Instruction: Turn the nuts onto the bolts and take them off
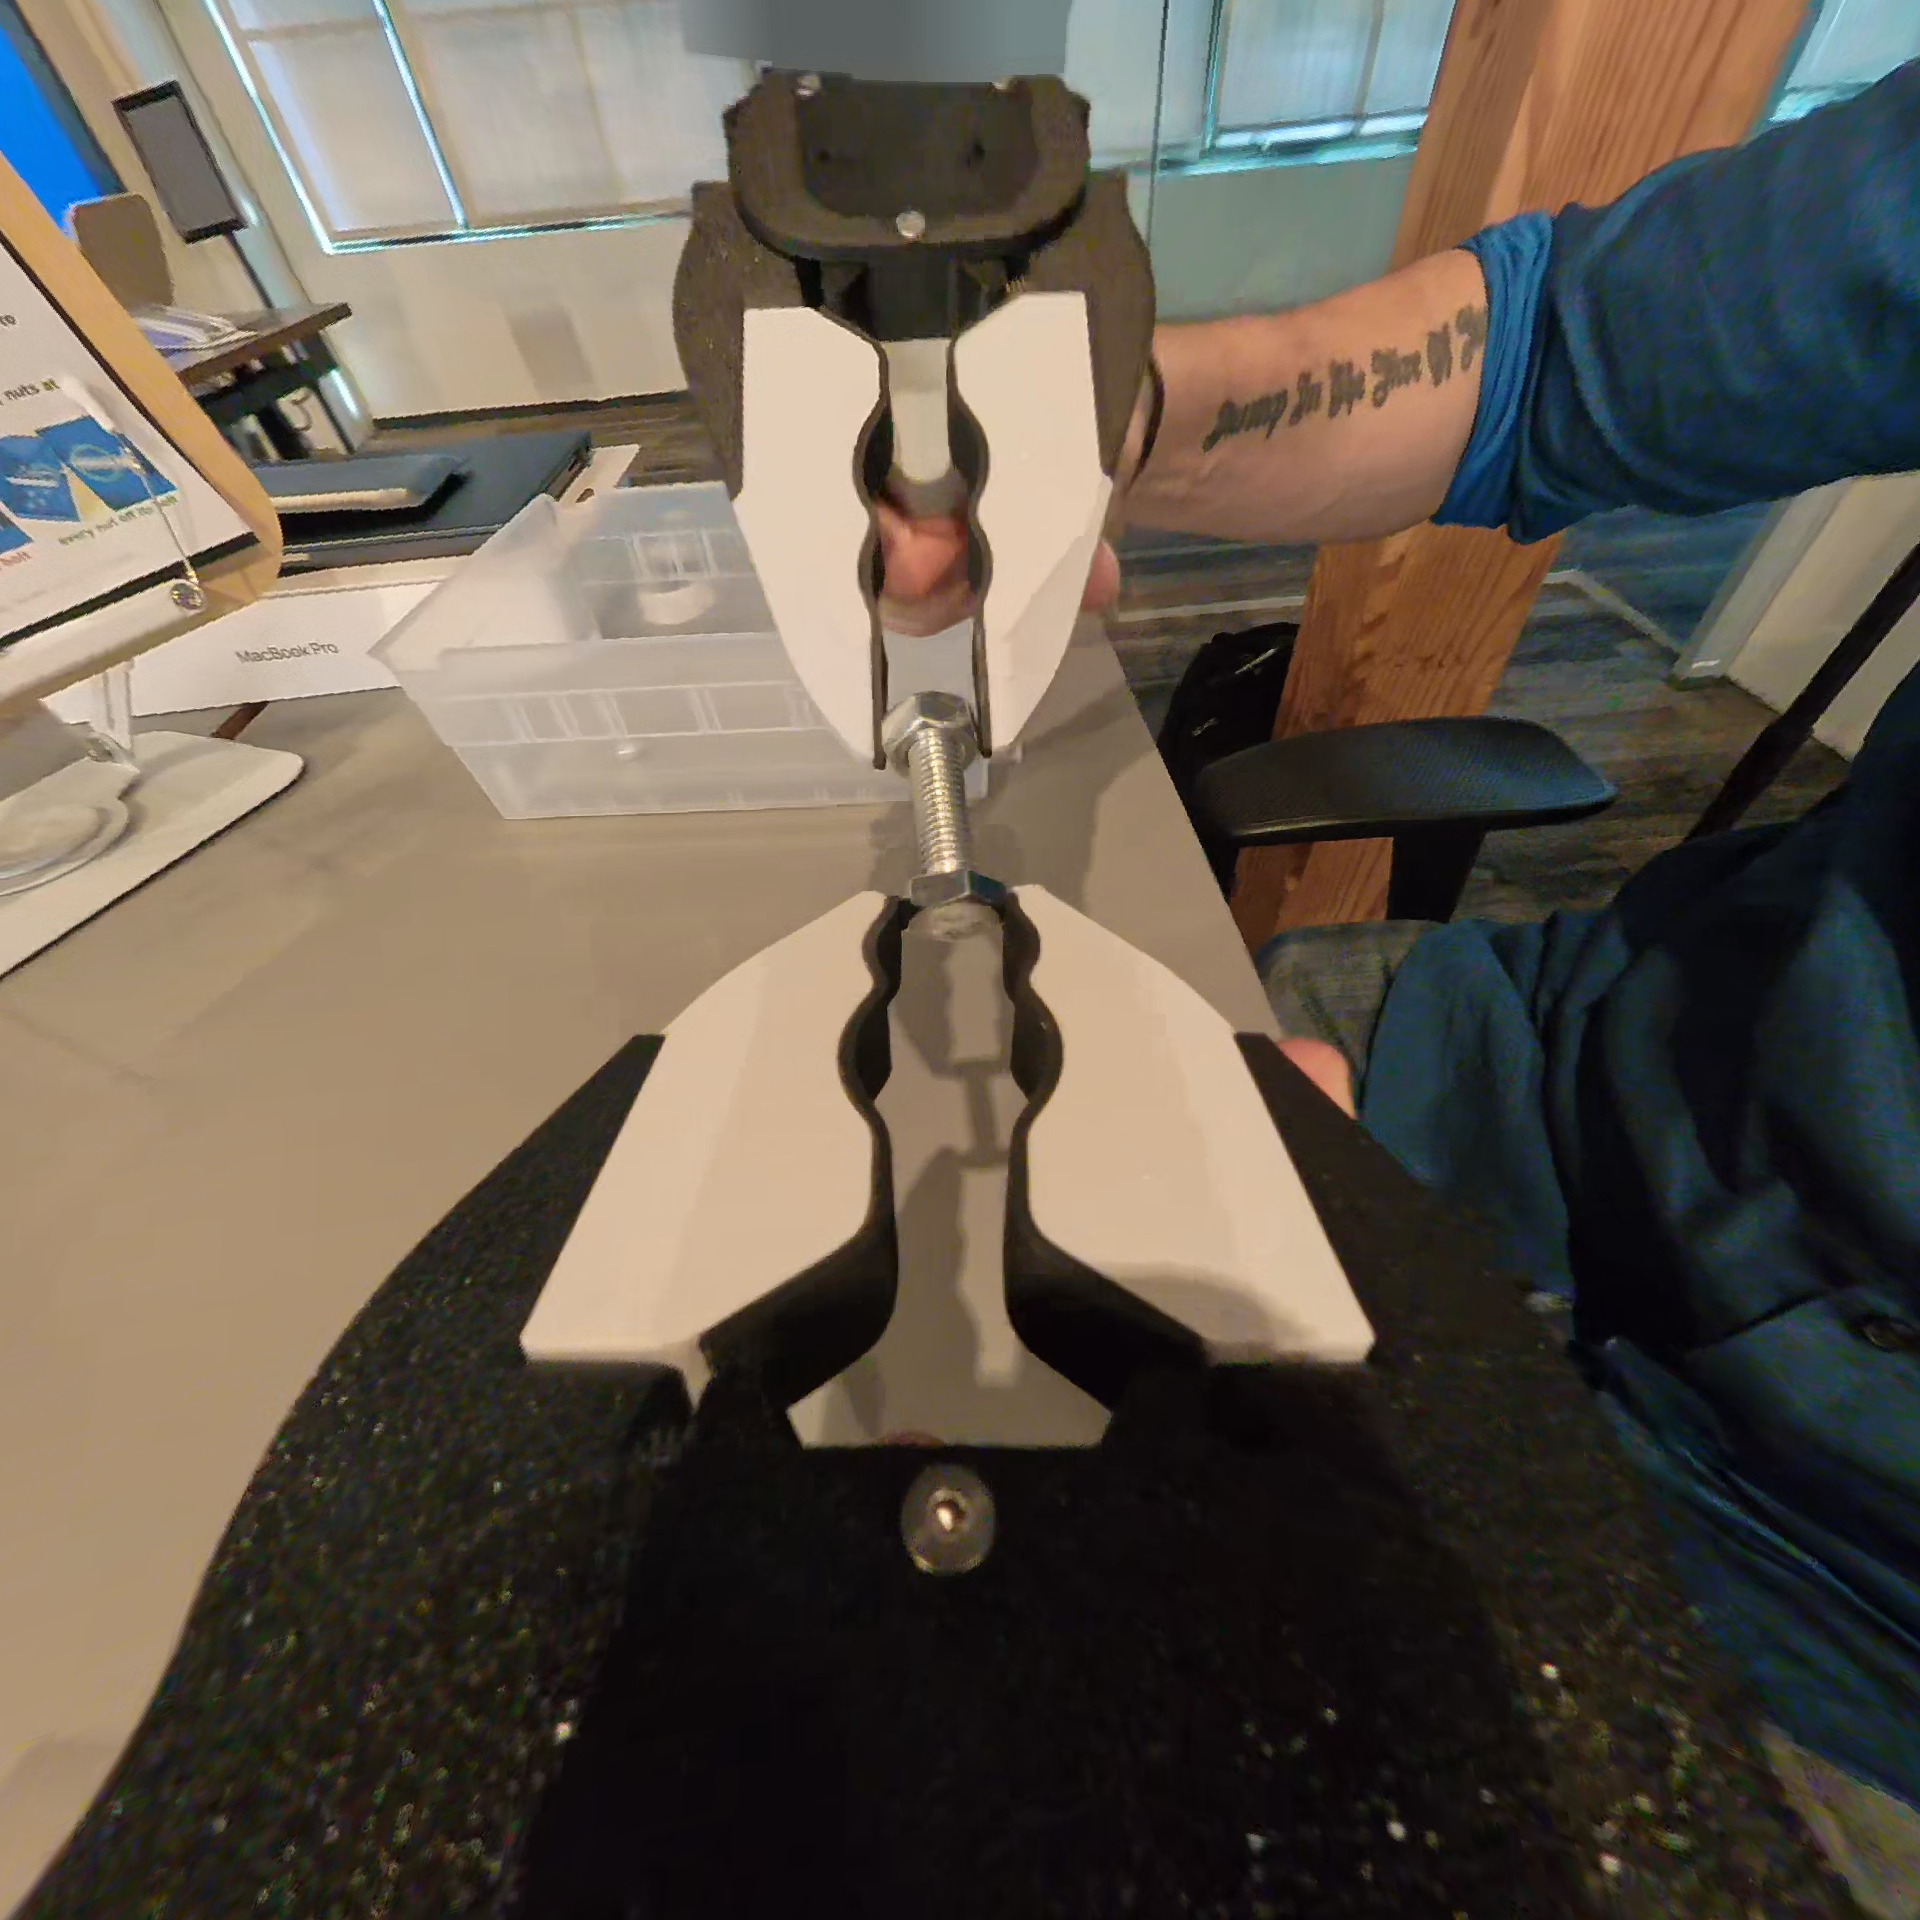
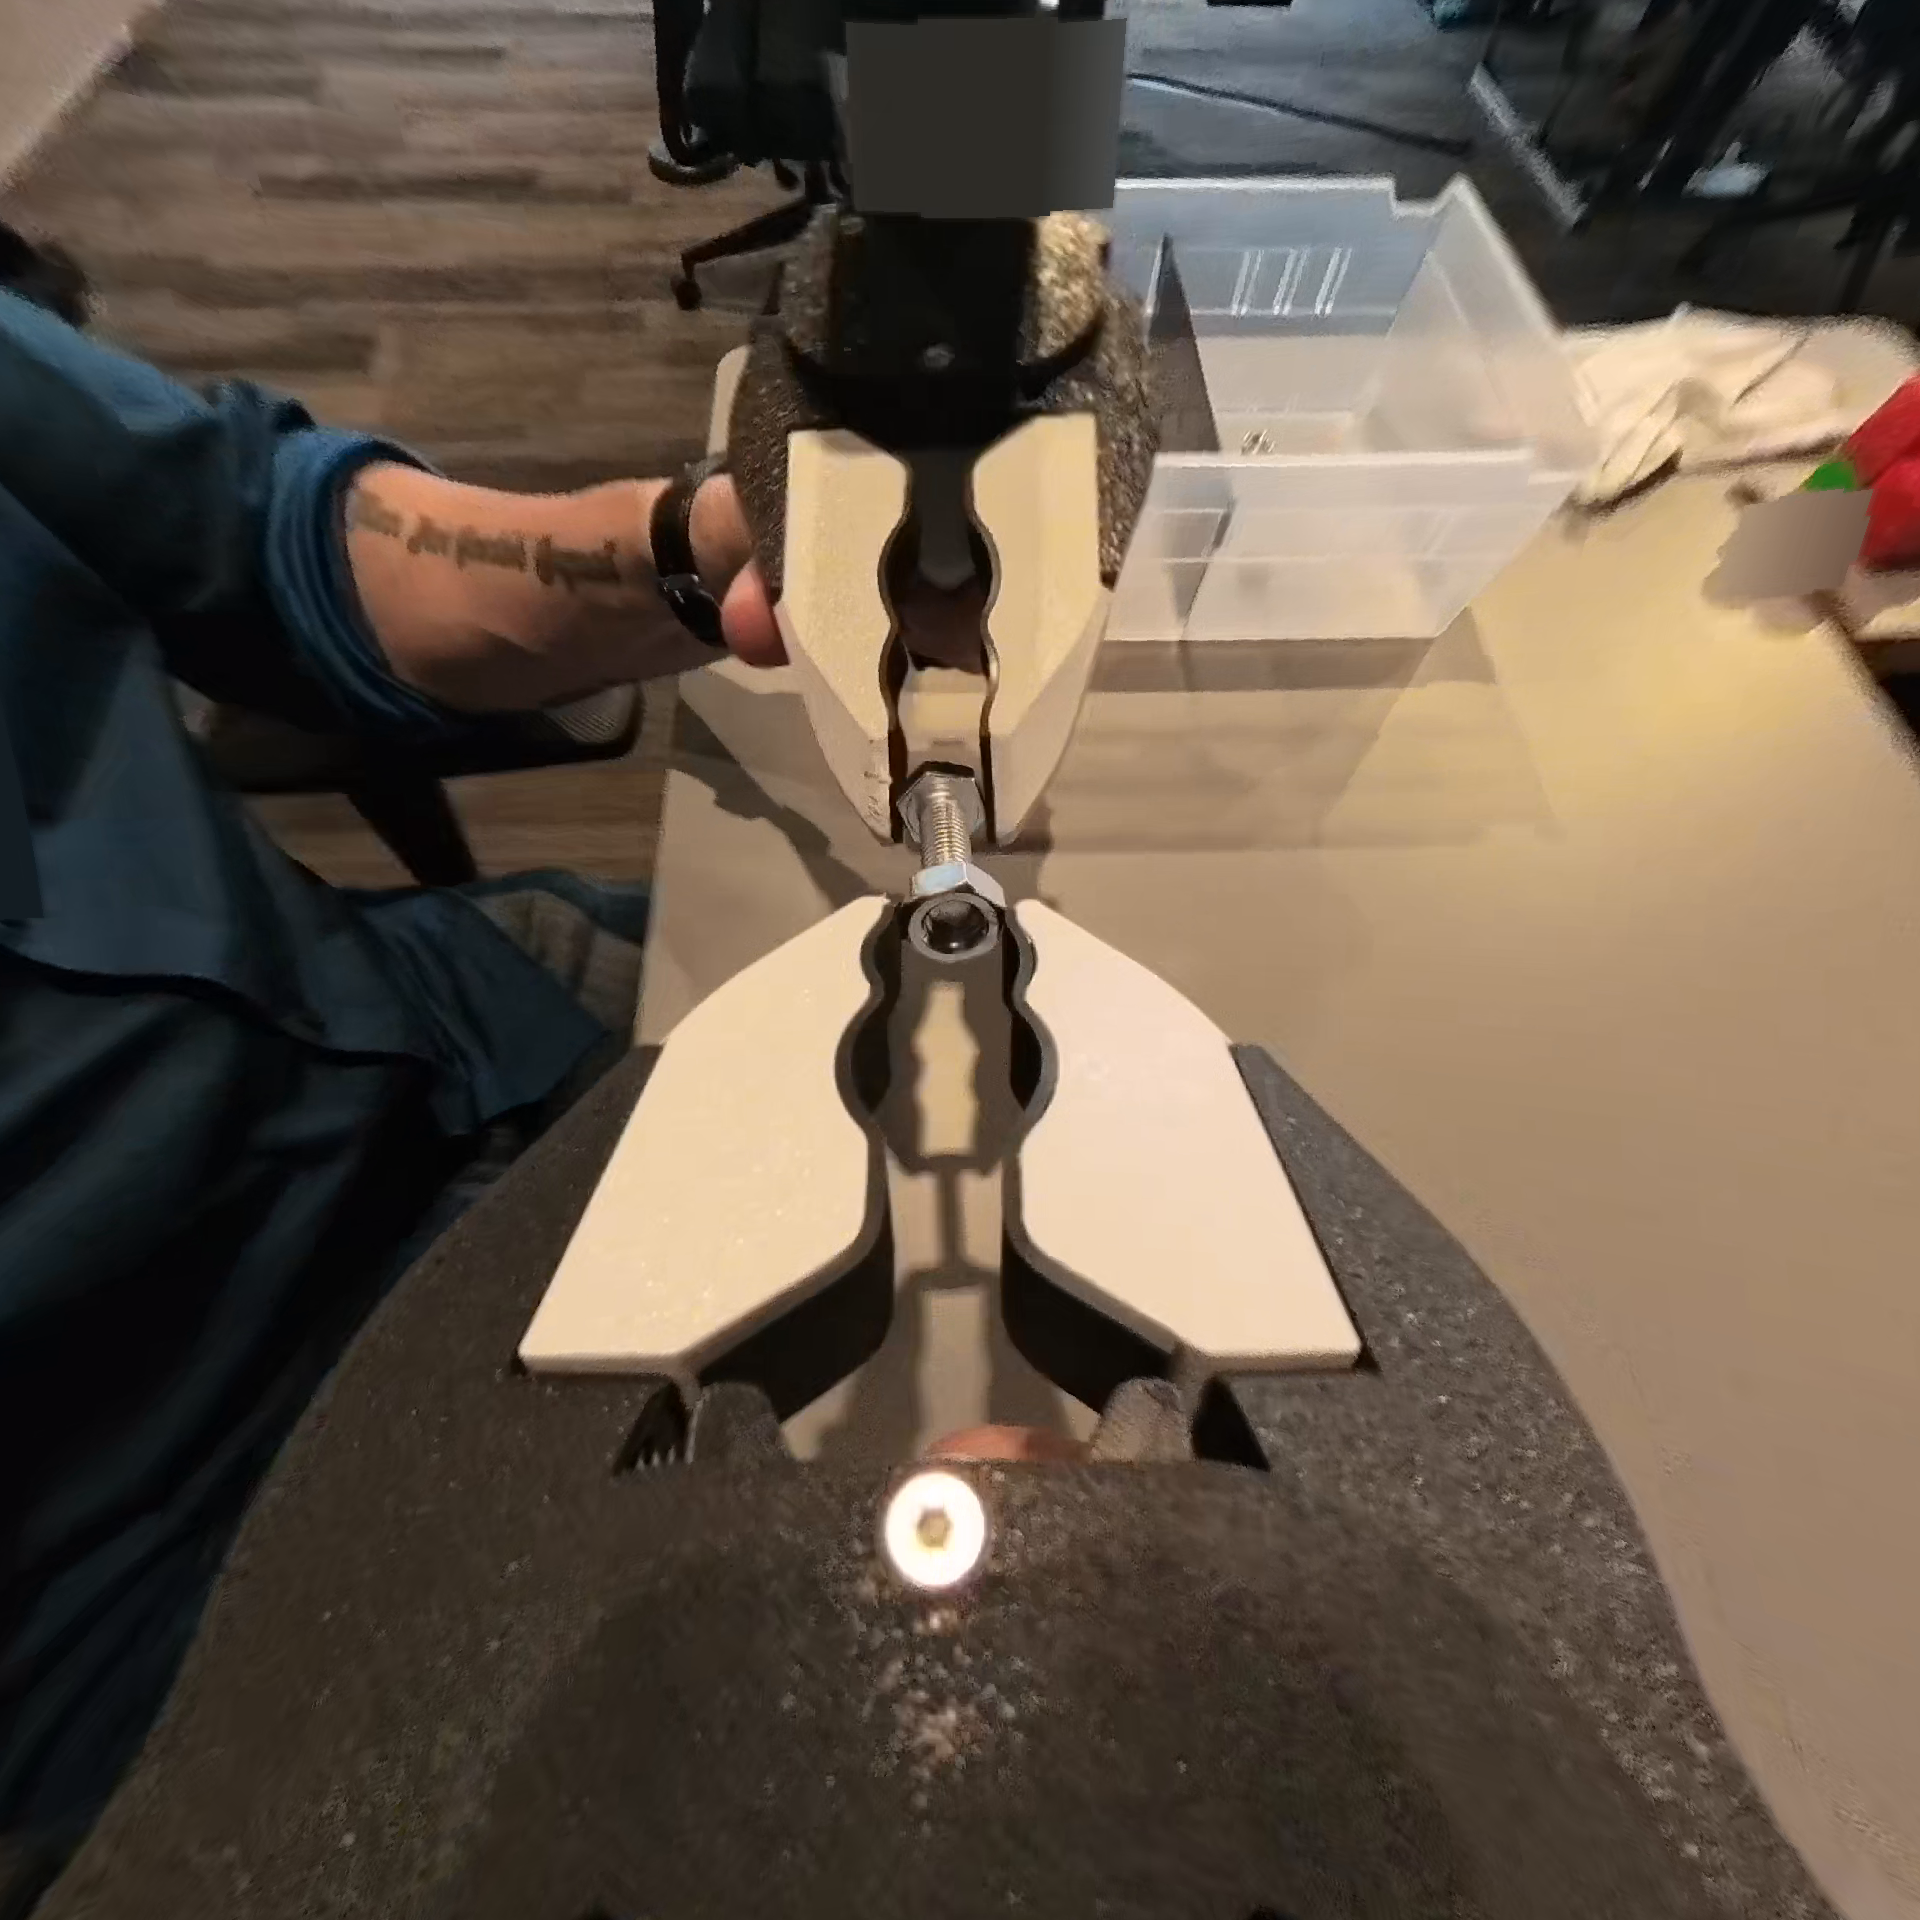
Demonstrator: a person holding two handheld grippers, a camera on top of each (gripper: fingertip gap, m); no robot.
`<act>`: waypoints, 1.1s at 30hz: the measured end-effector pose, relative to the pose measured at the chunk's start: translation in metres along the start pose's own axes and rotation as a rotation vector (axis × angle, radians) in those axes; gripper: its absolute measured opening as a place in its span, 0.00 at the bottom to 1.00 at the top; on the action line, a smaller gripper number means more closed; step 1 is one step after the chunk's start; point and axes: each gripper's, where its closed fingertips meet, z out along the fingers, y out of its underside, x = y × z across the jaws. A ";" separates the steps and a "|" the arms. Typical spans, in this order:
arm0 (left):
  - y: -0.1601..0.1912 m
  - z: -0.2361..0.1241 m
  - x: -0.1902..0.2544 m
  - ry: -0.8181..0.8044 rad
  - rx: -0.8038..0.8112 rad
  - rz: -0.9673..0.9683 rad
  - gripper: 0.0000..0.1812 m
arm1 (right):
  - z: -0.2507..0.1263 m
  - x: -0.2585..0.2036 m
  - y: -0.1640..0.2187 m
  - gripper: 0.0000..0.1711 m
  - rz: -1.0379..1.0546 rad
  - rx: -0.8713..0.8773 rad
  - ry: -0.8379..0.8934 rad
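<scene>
A silver bolt [image 1: 938, 821] hangs level in the air between my two grippers, above the grey table [image 1: 416, 1039]. My left gripper [image 1: 951, 914] is shut on the bolt's hex head [image 1: 956, 894]. My right gripper [image 1: 930, 727] faces it and is shut on a hex nut [image 1: 928, 719] at the far end of the threads. In the right wrist view, my right gripper [image 2: 948, 920] holds the nut [image 2: 948, 923] with its hole facing the camera. There the left gripper [image 2: 938, 805] holds the bolt head [image 2: 933, 795]. The bare thread [image 2: 940, 847] shows between them.
A clear plastic compartment box [image 1: 623, 665] stands on the table behind the grippers and also shows in the right wrist view [image 2: 1351, 468]. A wooden stand with a printed sheet [image 1: 104, 468] is at the left. An office chair [image 1: 1403, 790] and a wooden post [image 1: 1507, 312] stand past the table's edge. Only a small space, under 4 cm, lies between the two pairs of fingers.
</scene>
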 end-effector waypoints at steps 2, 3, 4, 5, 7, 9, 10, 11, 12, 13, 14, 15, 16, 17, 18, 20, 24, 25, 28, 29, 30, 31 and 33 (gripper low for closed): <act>0.002 0.001 -0.001 -0.029 -0.032 0.035 0.10 | -0.002 0.000 0.000 0.10 0.176 0.010 -0.074; 0.002 0.001 -0.001 -0.044 -0.042 0.053 0.10 | -0.002 0.000 0.001 0.10 0.266 0.023 -0.115; 0.002 0.001 -0.002 -0.056 -0.052 0.068 0.10 | -0.003 0.000 0.001 0.10 0.342 0.034 -0.157; 0.002 0.001 -0.003 -0.069 -0.065 0.084 0.10 | -0.003 0.000 0.002 0.10 0.426 0.043 -0.200; 0.005 0.003 -0.003 -0.097 -0.101 0.115 0.10 | -0.003 0.001 0.006 0.10 0.583 0.052 -0.274; 0.008 0.004 -0.003 -0.119 -0.140 0.143 0.10 | -0.002 0.001 0.012 0.10 0.719 0.050 -0.333; 0.008 0.005 -0.003 -0.128 -0.149 0.153 0.10 | -0.002 0.001 0.013 0.10 0.782 0.065 -0.367; 0.008 0.005 -0.003 -0.133 -0.151 0.159 0.10 | -0.003 0.001 0.013 0.10 0.848 0.082 -0.402; 0.008 0.006 -0.002 -0.136 -0.150 0.164 0.10 | -0.004 0.000 0.012 0.10 0.905 0.107 -0.443; 0.007 0.006 -0.002 -0.137 -0.149 0.166 0.10 | -0.004 0.000 0.011 0.10 0.949 0.130 -0.477; 0.007 0.006 -0.002 -0.137 -0.153 0.165 0.10 | -0.003 0.001 0.013 0.10 0.972 0.138 -0.493; 0.008 0.006 -0.003 -0.137 -0.156 0.165 0.10 | -0.003 0.001 0.013 0.10 0.974 0.146 -0.500; 0.008 0.006 -0.003 -0.134 -0.151 0.158 0.10 | -0.003 0.000 0.013 0.11 0.950 0.150 -0.506; 0.008 0.006 -0.003 -0.126 -0.140 0.145 0.10 | -0.003 -0.001 0.014 0.19 0.913 0.143 -0.490; 0.007 0.006 -0.003 -0.117 -0.126 0.133 0.10 | -0.002 0.001 0.015 0.25 0.853 0.134 -0.443; 0.006 0.005 -0.003 -0.097 -0.099 0.102 0.10 | -0.004 0.009 0.016 0.23 0.658 0.117 -0.295; 0.001 0.001 -0.002 -0.026 -0.020 0.017 0.10 | -0.014 0.015 0.003 0.26 0.268 0.129 -0.070; -0.001 0.000 -0.001 -0.005 0.002 -0.002 0.10 | -0.015 0.015 0.001 0.26 0.165 0.110 -0.021; -0.004 -0.002 0.000 0.031 0.046 -0.038 0.10 | -0.011 0.007 0.000 0.25 -0.057 0.054 0.055; -0.004 -0.002 0.000 0.038 0.052 -0.045 0.10 | -0.010 0.004 -0.002 0.25 -0.094 0.050 0.064; -0.005 -0.003 0.001 0.040 0.057 -0.048 0.10 | -0.008 0.002 -0.003 0.25 -0.119 0.047 0.071; -0.005 -0.003 0.001 0.044 0.059 -0.050 0.10 | -0.007 0.000 -0.004 0.25 -0.143 0.044 0.075; -0.006 -0.003 0.003 0.052 0.063 -0.053 0.10 | -0.004 0.001 -0.003 0.24 -0.181 0.029 0.103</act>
